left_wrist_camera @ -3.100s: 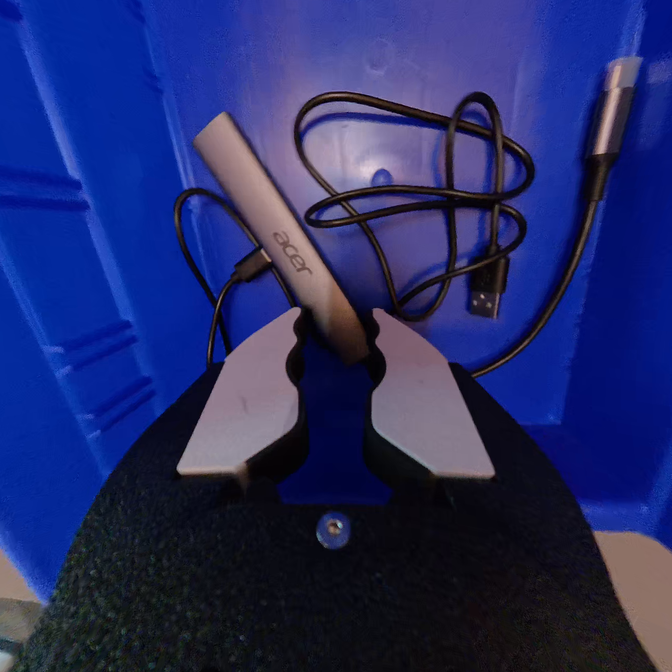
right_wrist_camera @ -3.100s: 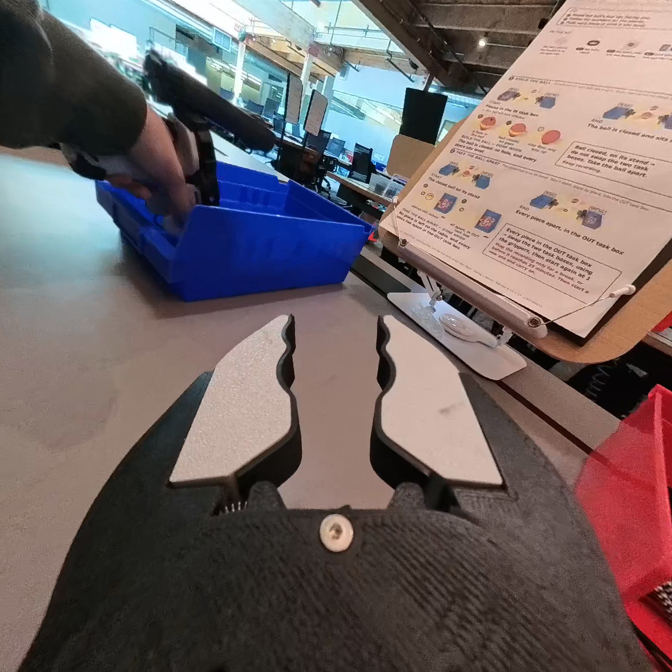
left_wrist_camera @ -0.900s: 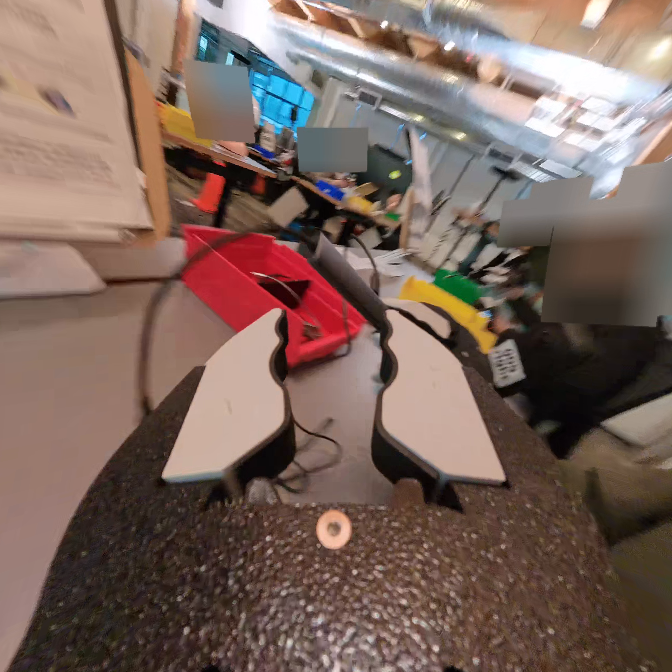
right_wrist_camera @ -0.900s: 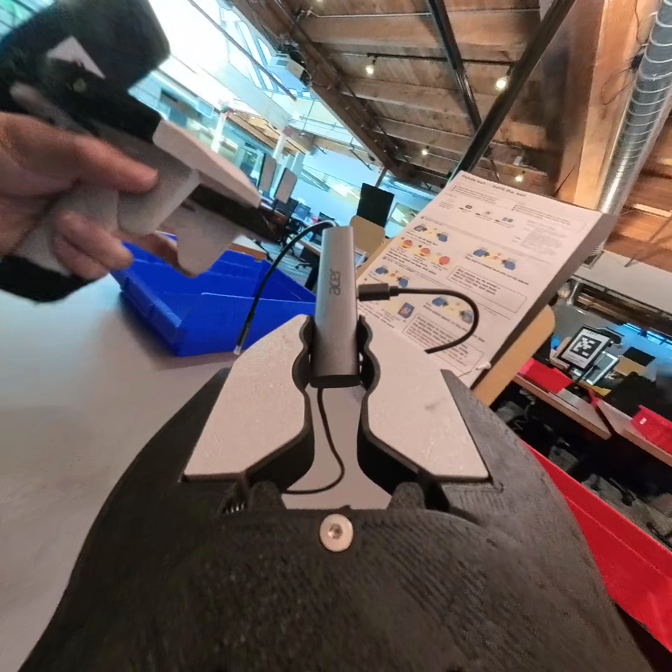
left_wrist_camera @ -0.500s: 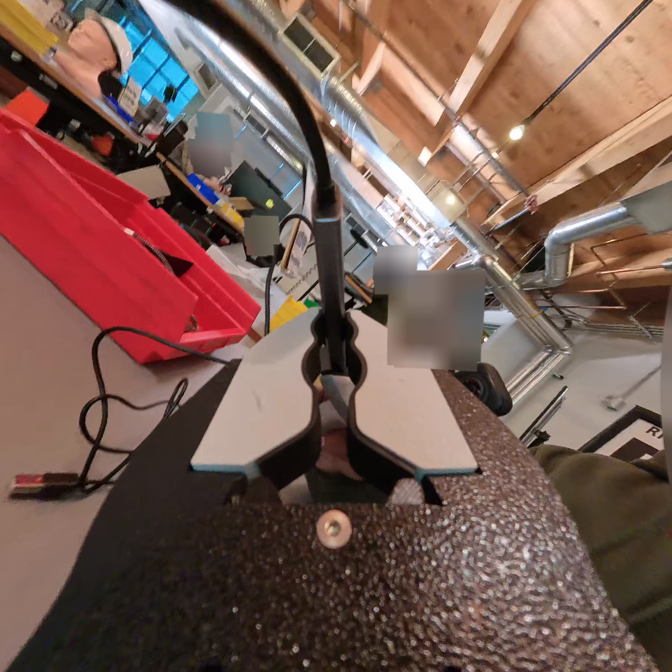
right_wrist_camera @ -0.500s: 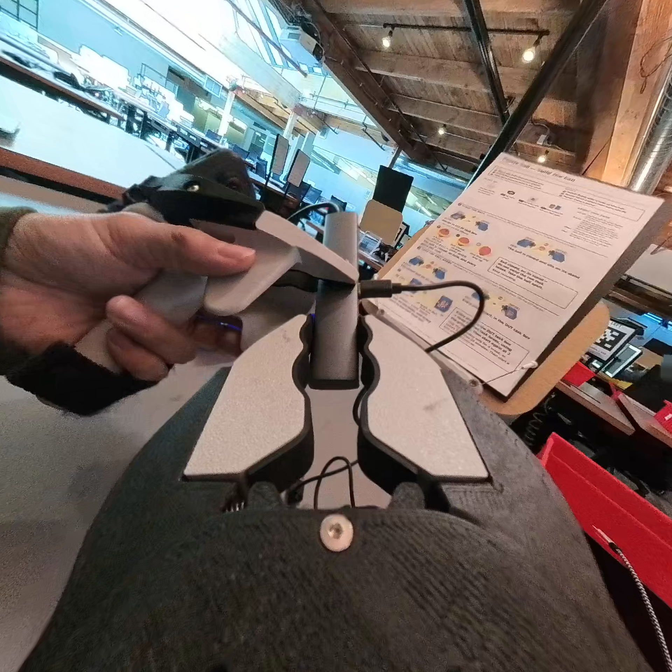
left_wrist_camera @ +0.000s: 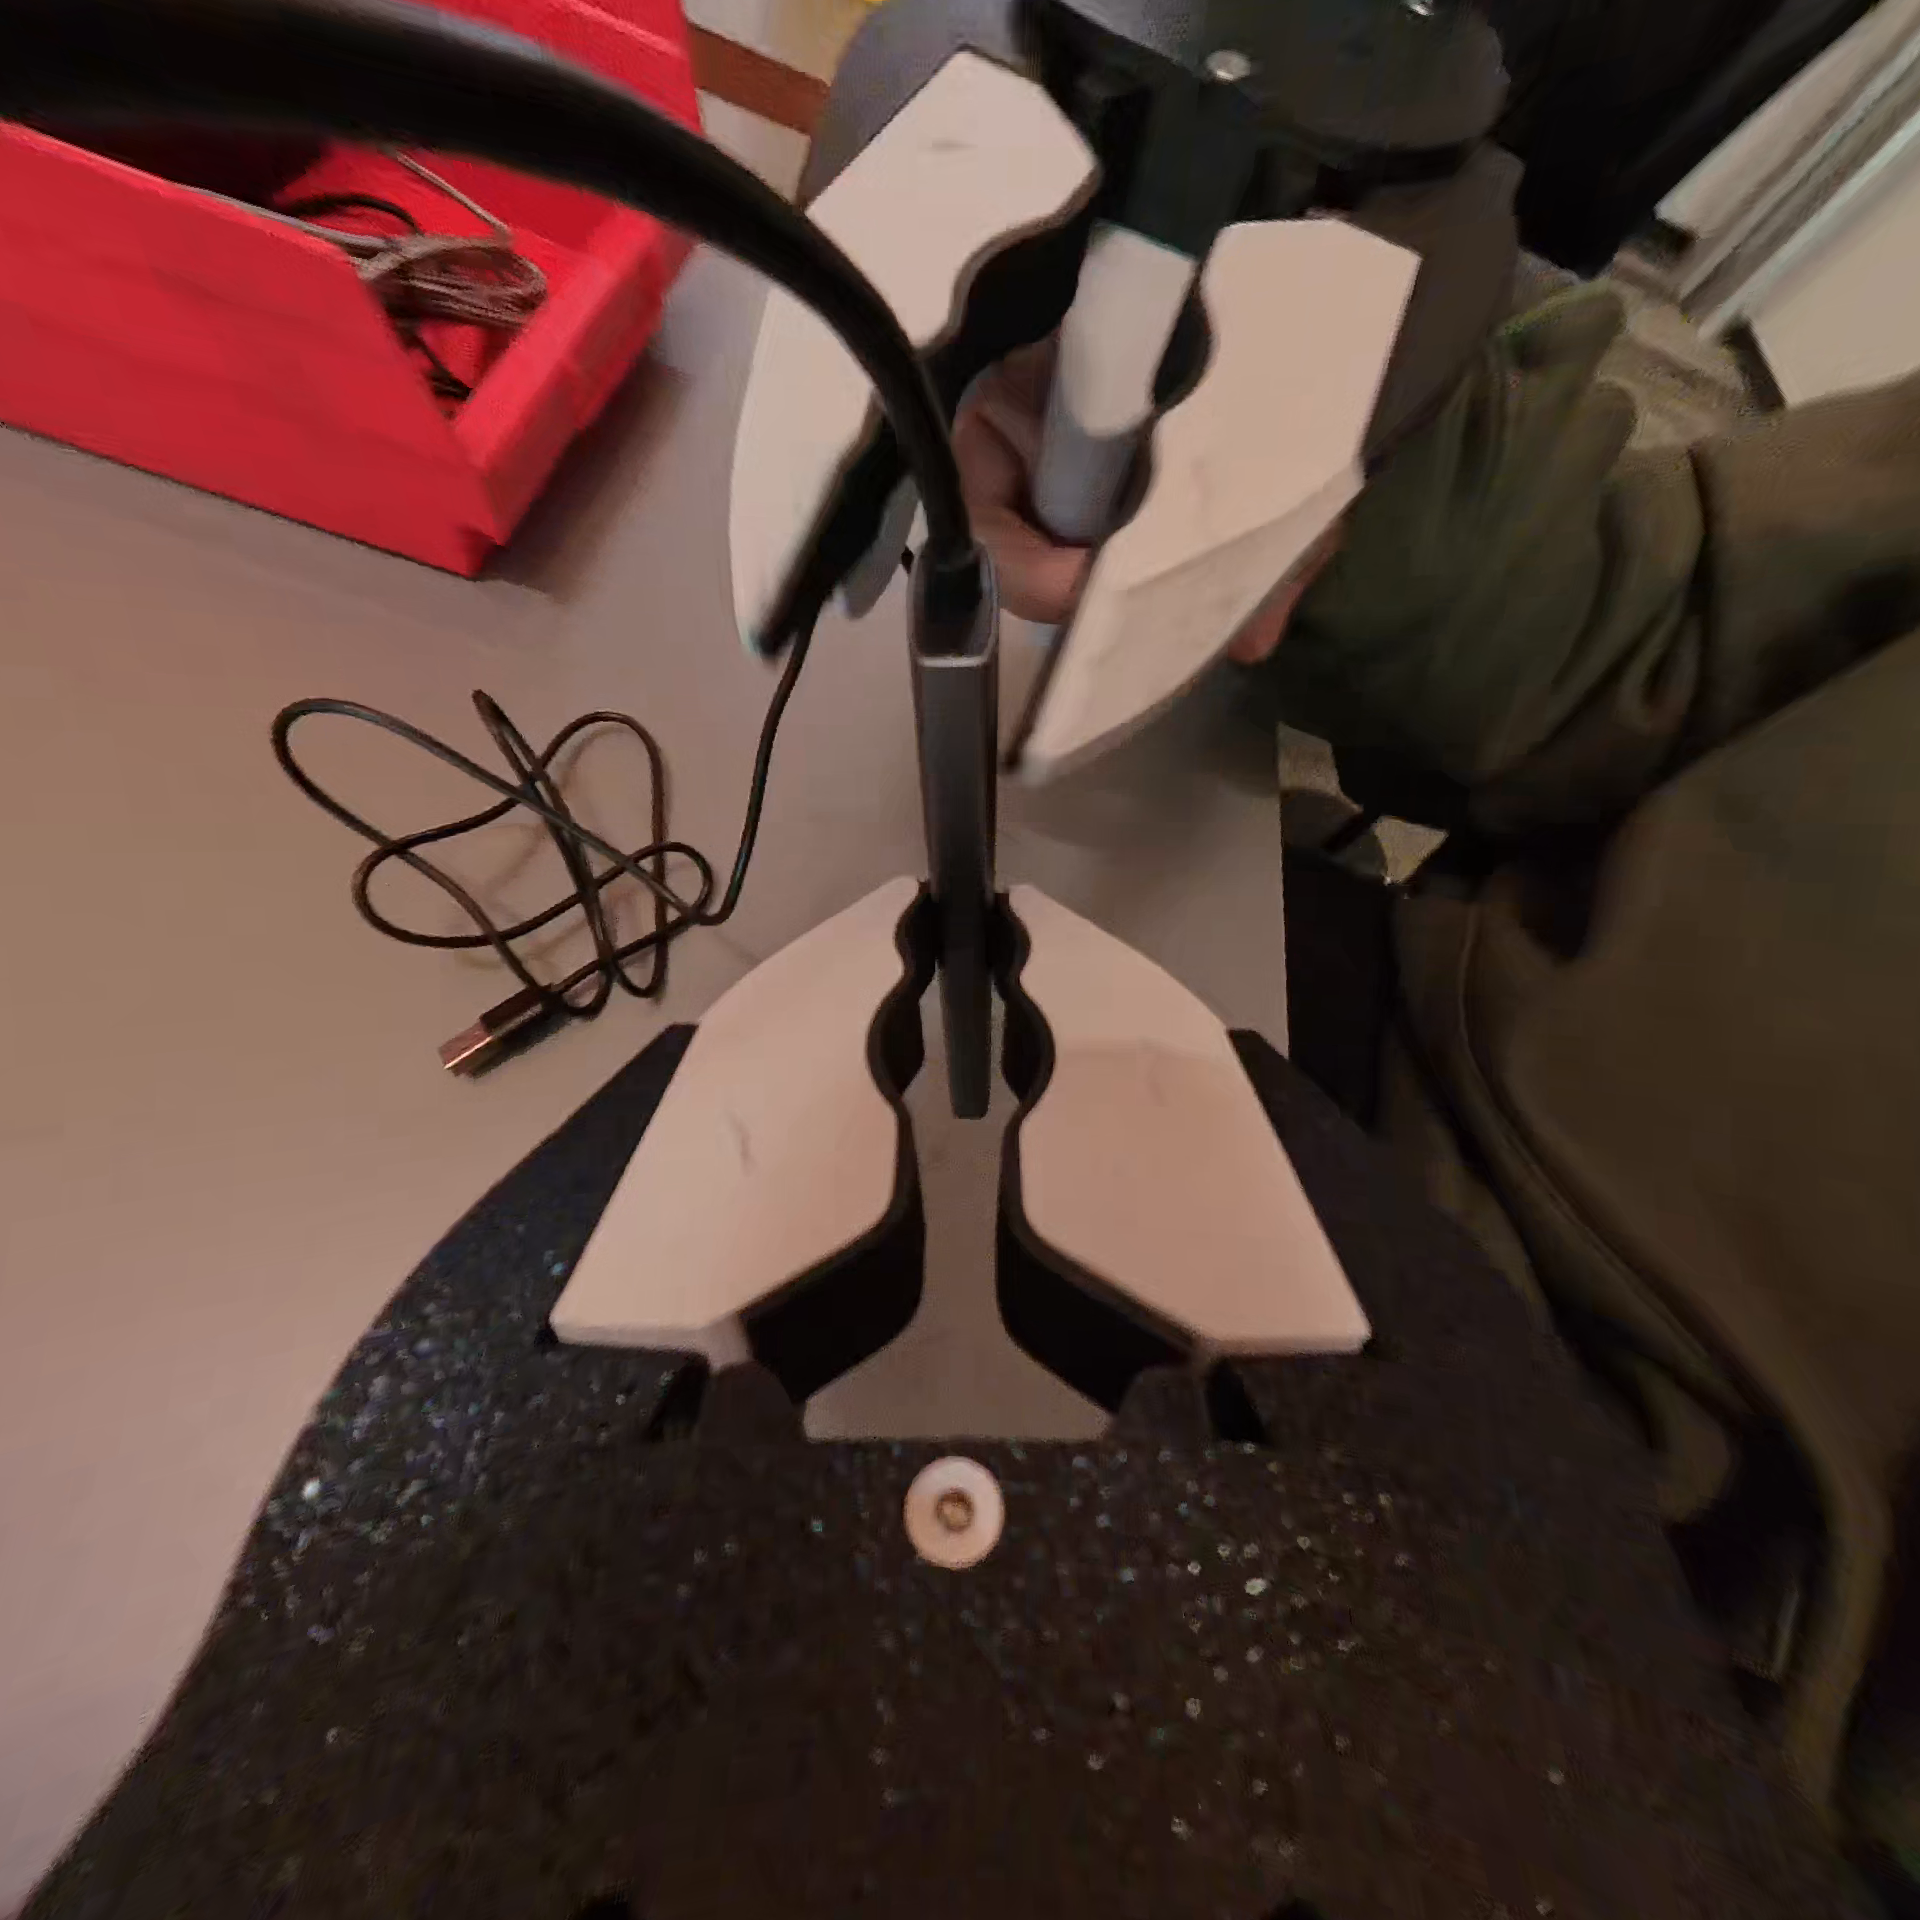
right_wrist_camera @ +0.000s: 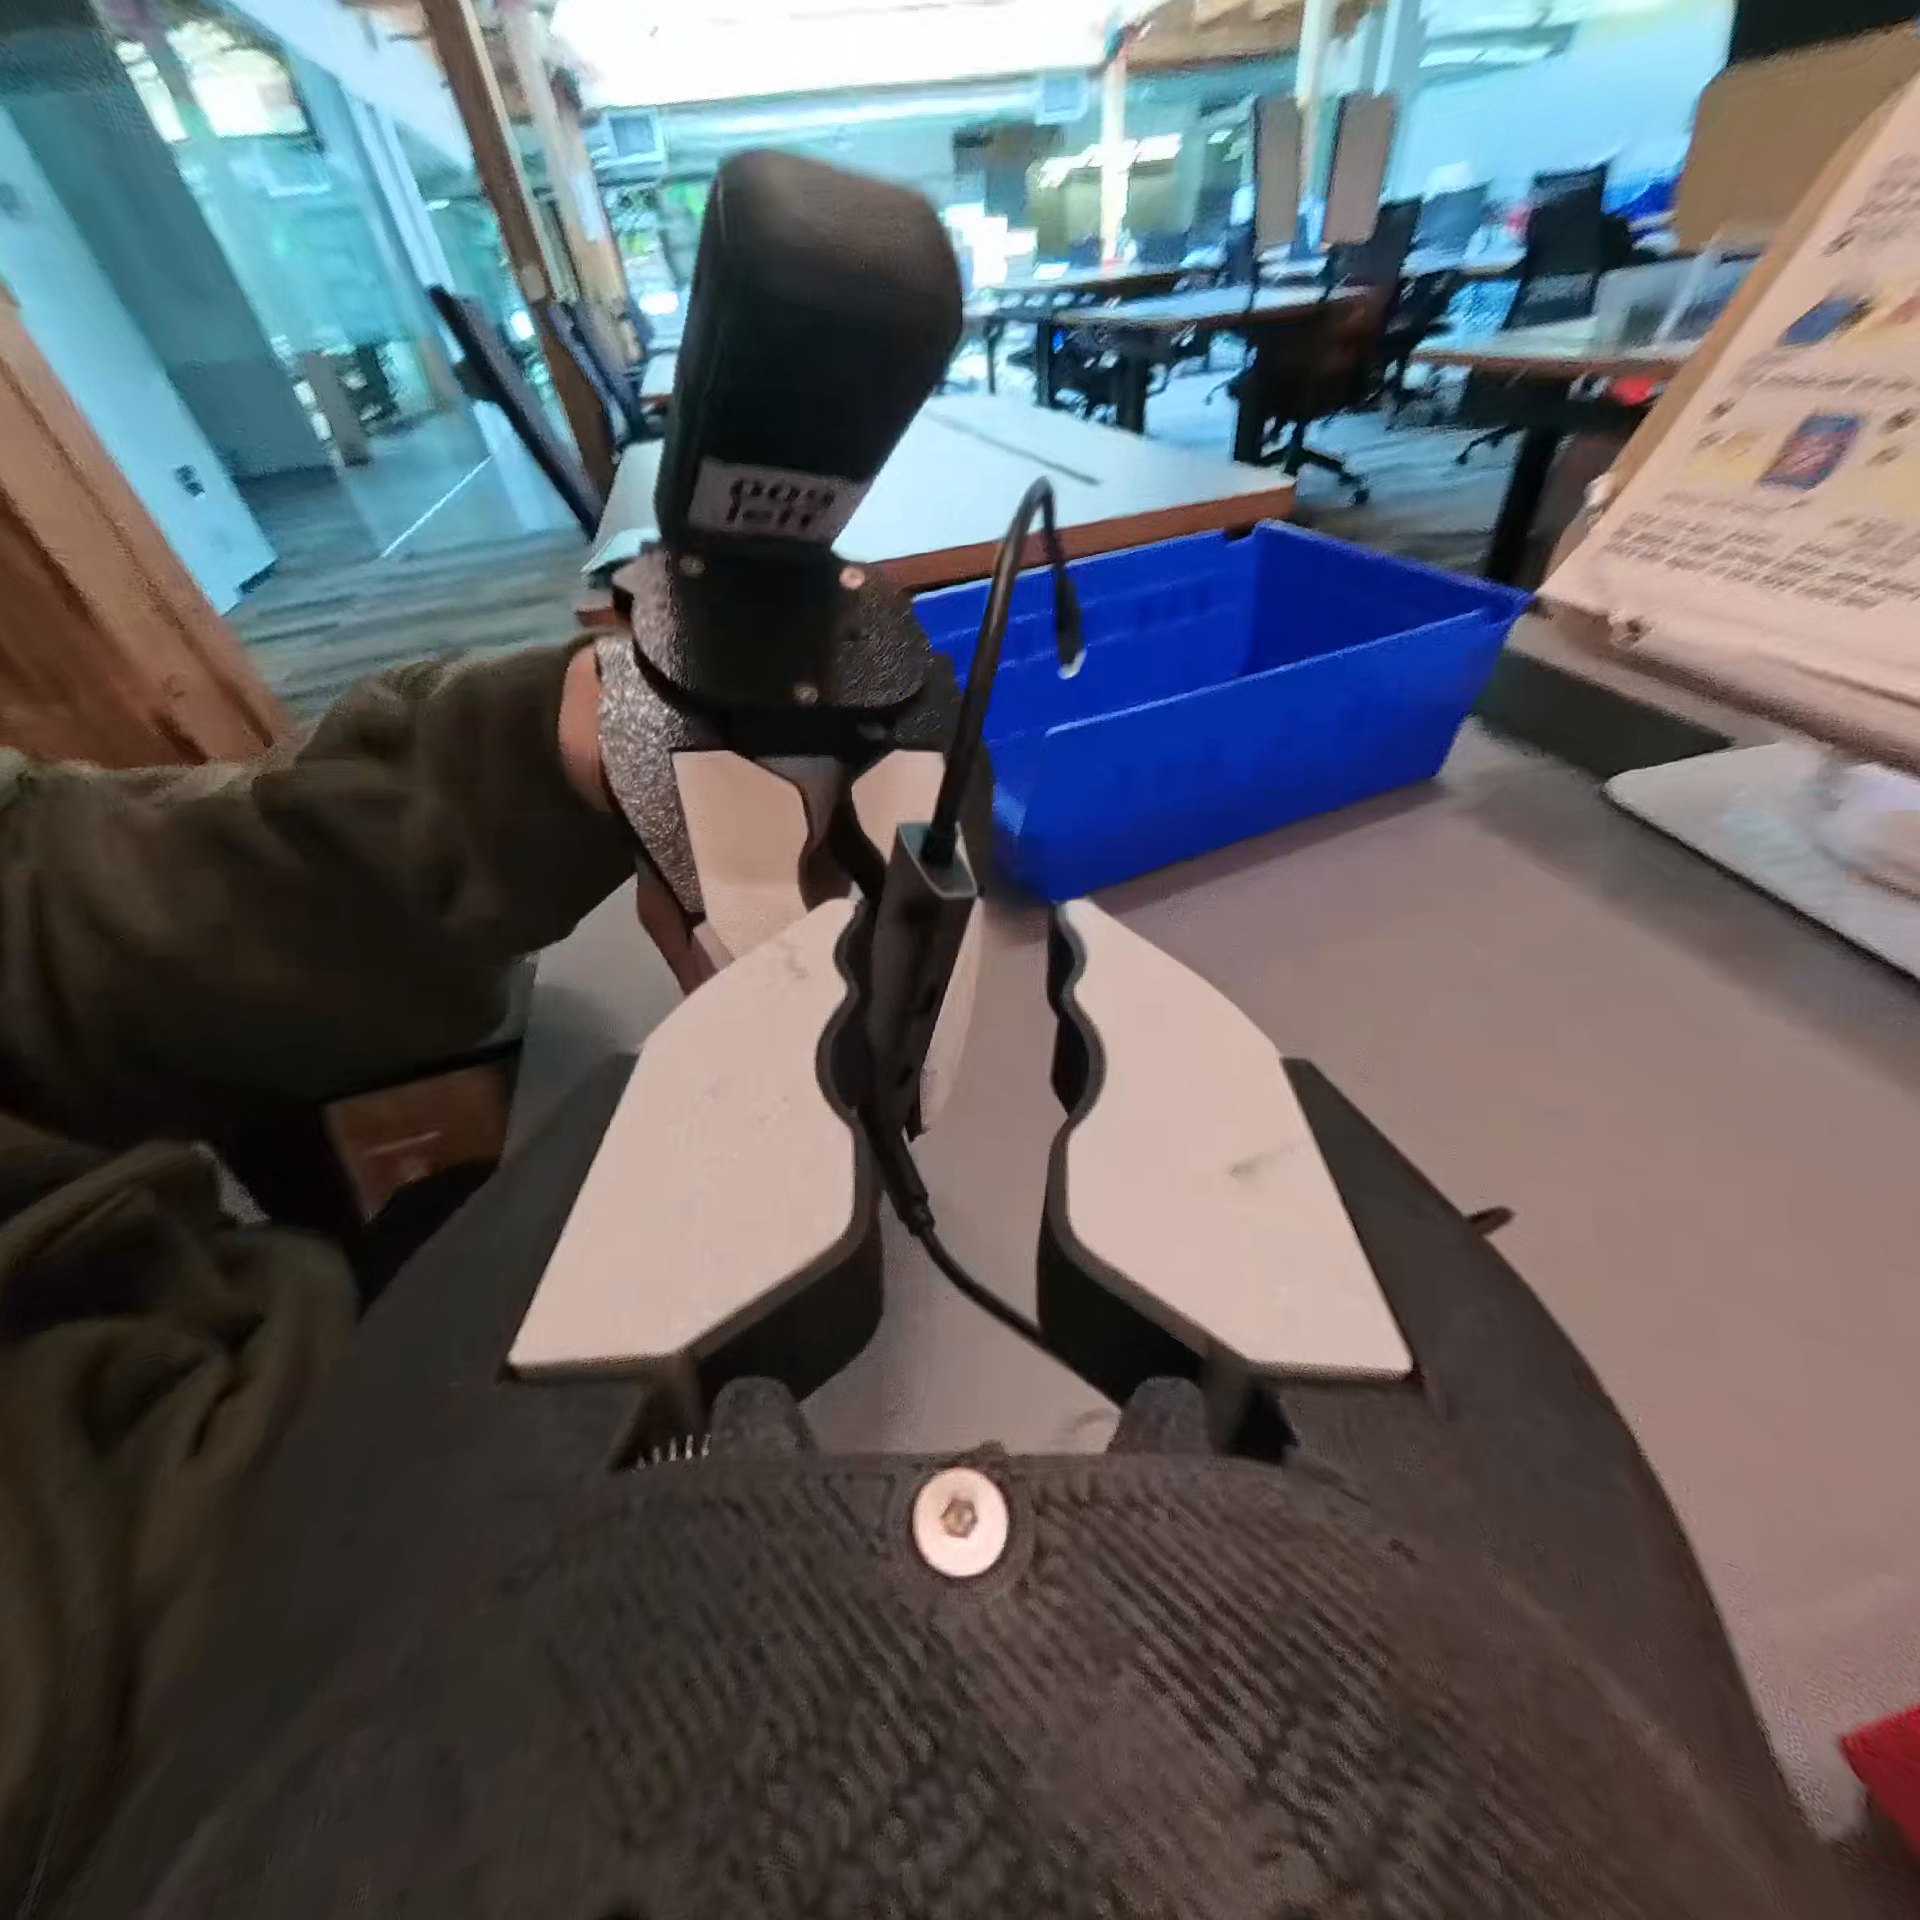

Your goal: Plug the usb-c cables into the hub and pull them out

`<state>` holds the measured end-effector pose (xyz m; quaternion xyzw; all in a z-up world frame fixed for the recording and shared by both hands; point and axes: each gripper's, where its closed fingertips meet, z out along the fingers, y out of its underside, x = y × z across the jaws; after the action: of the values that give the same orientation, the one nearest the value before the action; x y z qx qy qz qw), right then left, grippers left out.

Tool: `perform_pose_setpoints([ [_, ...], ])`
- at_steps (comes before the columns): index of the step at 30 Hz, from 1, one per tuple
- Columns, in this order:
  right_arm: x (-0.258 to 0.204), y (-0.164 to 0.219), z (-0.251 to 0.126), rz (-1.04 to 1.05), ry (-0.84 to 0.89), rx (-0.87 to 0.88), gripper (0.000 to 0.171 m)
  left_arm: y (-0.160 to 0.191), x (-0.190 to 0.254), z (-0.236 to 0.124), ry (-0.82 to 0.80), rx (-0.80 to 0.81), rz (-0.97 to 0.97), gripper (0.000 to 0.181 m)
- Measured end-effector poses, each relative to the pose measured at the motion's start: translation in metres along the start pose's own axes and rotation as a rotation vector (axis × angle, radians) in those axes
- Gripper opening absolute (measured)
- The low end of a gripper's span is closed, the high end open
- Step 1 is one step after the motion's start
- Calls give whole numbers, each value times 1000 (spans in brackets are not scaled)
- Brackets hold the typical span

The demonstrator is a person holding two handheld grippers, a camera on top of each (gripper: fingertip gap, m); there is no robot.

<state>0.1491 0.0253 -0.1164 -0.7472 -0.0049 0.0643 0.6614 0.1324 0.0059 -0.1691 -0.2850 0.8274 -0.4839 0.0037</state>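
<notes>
The left gripper (left_wrist_camera: 961, 925) was clamped on the hub (left_wrist_camera: 954, 769), a slim dark metal bar held up off the table (left_wrist_camera: 187, 1195), pinched across its thin faces near one end. The right gripper (right_wrist_camera: 956, 920) faced it with its fingers apart, one on each side of the hub. The bar leaned against one finger and stood clear of the other, so that claw was not gripping. From the hub's far end its own thick black lead (left_wrist_camera: 727, 197) arched up and away, and its free plug (right_wrist_camera: 1070, 655) hung in the air in front of the blue bin (right_wrist_camera: 1247, 748). A thin black cable (left_wrist_camera: 520, 831) lay loosely coiled on the table near the red bin (left_wrist_camera: 208, 364). One end ran up to a small plug (right_wrist_camera: 902, 1164) seated in the hub's side, down between the right fingers. The hub looked light and rigid, and its smooth metal would probably twist in a pinch, so a firm hold across the flat faces suited it. The cables looked limp and would offer nothing to push or pull against. The moulded plug body was the part to take, drawn straight along the socket's line. A pull on the wire itself could strain the joint.
</notes>
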Motion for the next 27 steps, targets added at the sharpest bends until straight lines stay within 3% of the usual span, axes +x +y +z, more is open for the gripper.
perform_pose_setpoints([
  [2,-7,5,3,-17,-44,-10,17,2,-1,6,-4,-46,17,10],
  [4,-7,8,4,-14,-64,-15,14,2,-8,9,-46,-62,54,10],
  [7,14,-9,-3,58,27,126,11,-19,-24,3,-212,91,116,17],
  [10,46,-38,-28,332,91,383,10,-45,-33,-14,-459,350,233,37],
  [12,63,-44,-42,553,82,515,10,-51,-29,-24,-607,469,361,38],
  [15,75,-37,-45,804,19,594,10,-49,-27,-29,-794,519,504,35],
  [17,77,-31,-41,897,-11,620,10,-50,-23,-27,-832,546,551,28],
  [20,72,-28,-33,999,-89,648,10,-49,-25,-21,-842,556,535,32],
  [27,71,-26,-29,1053,-134,668,10,-52,-24,-26,-835,642,513,25],
])
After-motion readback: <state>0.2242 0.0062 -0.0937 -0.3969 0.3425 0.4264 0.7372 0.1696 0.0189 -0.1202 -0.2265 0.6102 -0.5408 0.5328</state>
